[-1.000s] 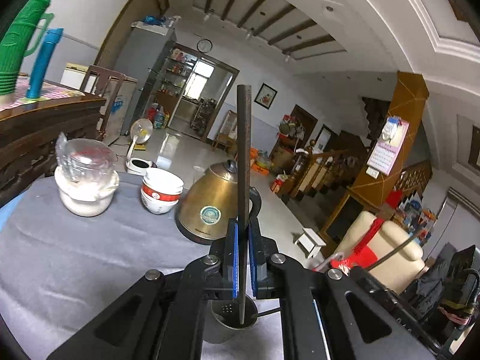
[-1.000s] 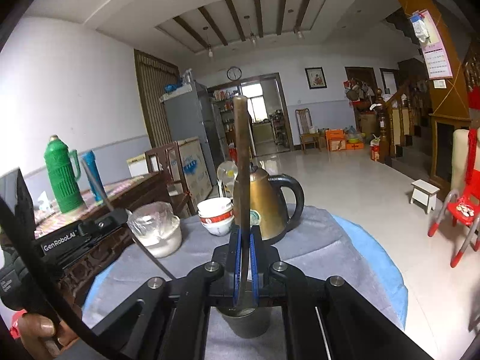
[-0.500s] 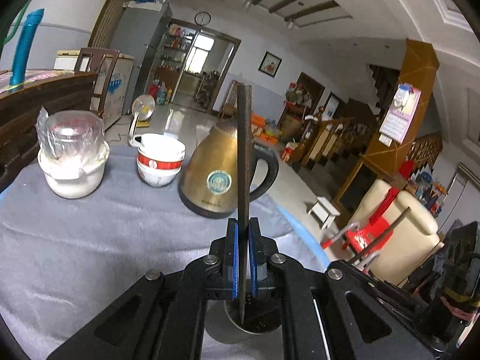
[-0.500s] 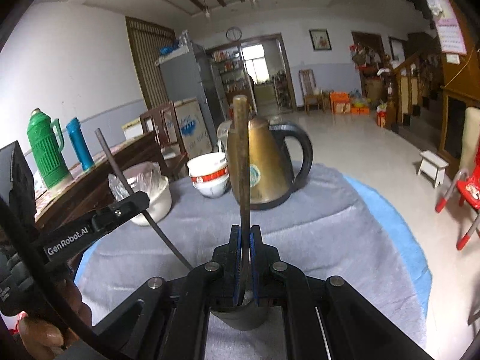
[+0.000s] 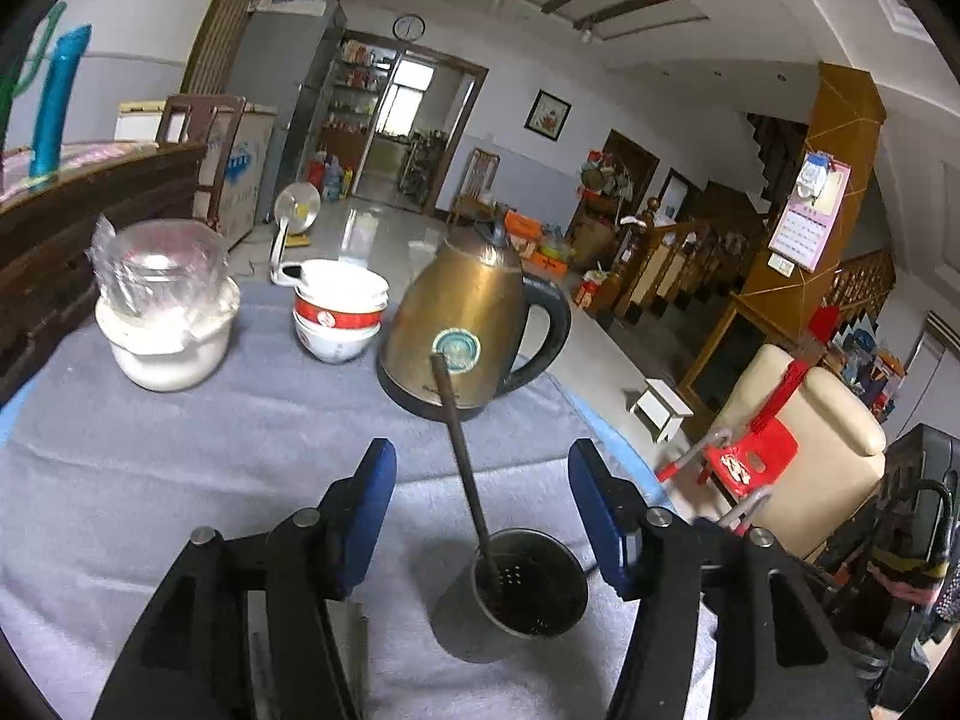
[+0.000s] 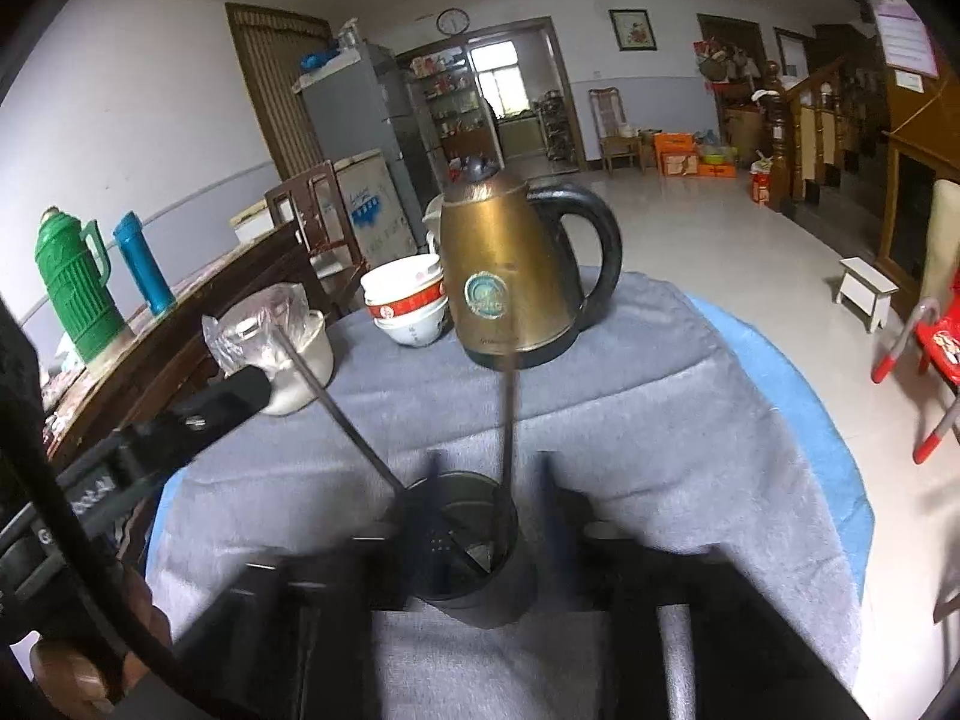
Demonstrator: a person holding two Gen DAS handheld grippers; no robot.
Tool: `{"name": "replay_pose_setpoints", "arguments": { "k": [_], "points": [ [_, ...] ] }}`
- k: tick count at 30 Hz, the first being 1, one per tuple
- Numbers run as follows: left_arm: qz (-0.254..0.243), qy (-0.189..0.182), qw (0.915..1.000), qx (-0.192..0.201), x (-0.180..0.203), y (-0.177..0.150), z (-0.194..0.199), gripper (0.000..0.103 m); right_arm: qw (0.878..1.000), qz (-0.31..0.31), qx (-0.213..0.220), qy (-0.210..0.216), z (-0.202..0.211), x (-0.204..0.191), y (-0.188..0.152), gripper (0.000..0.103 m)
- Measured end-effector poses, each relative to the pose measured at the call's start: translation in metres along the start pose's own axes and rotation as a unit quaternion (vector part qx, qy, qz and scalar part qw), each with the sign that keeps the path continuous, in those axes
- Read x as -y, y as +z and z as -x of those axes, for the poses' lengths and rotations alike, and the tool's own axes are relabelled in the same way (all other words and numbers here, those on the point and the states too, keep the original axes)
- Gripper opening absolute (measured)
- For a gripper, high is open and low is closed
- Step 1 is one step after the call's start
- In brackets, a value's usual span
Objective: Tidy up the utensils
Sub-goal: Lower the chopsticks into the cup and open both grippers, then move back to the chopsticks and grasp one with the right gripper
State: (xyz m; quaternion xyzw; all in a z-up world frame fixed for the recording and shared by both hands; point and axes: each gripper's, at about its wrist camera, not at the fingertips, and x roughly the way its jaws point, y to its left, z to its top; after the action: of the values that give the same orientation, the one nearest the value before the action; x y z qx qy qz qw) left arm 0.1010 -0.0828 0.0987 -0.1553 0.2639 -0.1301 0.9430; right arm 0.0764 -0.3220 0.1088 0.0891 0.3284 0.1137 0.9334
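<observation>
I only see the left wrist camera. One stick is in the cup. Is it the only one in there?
Observer: No. The right wrist view shows two in the cup: a leaning stick and an upright stick.
Child: Is the right gripper holding one?
Observer: No. The right gripper is opening, and the upright stick stands free between its fingers.
Child: What's next to the blue flask?
Observer: A green flask with a handle, just left of it.
</observation>
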Motion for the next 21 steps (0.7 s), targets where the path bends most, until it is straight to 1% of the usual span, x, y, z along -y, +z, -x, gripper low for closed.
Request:
{"name": "replay_pose_setpoints", "arguments": {
  "k": [1, 4, 5, 6, 7, 9, 10, 12, 13, 16, 19, 21],
  "points": [
    [-0.001, 0.001, 1.0, 0.004, -0.002, 0.0, 0.008, 0.062, 1.0, -0.004, 0.015, -0.001, 0.01, 0.001, -0.001, 0.074],
    [0.004, 0.01, 0.9997, 0.022, -0.017, -0.004, 0.037, 0.068, 0.999, -0.011, 0.036, -0.01, 0.034, 0.002, -0.006, 0.074],
    [0.005, 0.013, 0.9996, 0.026, -0.022, -0.005, 0.043, 0.073, 0.999, -0.016, 0.037, -0.009, 0.038, 0.003, -0.007, 0.074],
    [0.009, 0.024, 0.9993, 0.029, -0.031, -0.009, 0.056, 0.076, 0.999, -0.023, 0.037, -0.007, 0.043, 0.004, -0.011, 0.074],
    [0.014, 0.036, 0.9989, 0.028, -0.041, -0.014, 0.065, 0.081, 0.999, -0.028, 0.036, -0.005, 0.048, 0.005, -0.016, 0.074],
    [0.021, 0.056, 0.998, 0.021, -0.058, -0.025, 0.077, 0.085, 0.999, -0.03, 0.025, -0.003, 0.055, 0.004, -0.031, 0.074],
    [0.027, 0.068, 0.9973, 0.01, -0.068, -0.033, 0.081, 0.087, 0.999, -0.029, 0.014, -0.002, 0.055, 0.003, -0.039, 0.074],
    [0.043, 0.103, 0.9933, -0.028, -0.095, -0.055, 0.086, 0.087, 0.999, -0.028, -0.018, 0.003, 0.051, -0.001, -0.061, 0.074],
    [0.049, 0.115, 0.9913, -0.042, -0.104, -0.063, 0.086, 0.087, 0.999, -0.027, -0.045, 0.009, 0.043, -0.004, -0.076, 0.074],
    [0.078, 0.163, 0.9783, -0.101, -0.139, -0.099, 0.081, 0.087, 0.992, -0.03, -0.118, 0.03, 0.019, -0.013, -0.109, 0.073],
    [0.099, 0.19, 0.966, -0.144, -0.159, -0.125, 0.077, 0.087, 0.982, -0.044, -0.174, 0.06, -0.003, -0.024, -0.135, 0.072],
    [0.104, 0.196, 0.9622, -0.158, -0.162, -0.137, 0.077, 0.087, 0.978, -0.049, -0.192, 0.07, -0.013, -0.031, -0.142, 0.072]
  ]
}}
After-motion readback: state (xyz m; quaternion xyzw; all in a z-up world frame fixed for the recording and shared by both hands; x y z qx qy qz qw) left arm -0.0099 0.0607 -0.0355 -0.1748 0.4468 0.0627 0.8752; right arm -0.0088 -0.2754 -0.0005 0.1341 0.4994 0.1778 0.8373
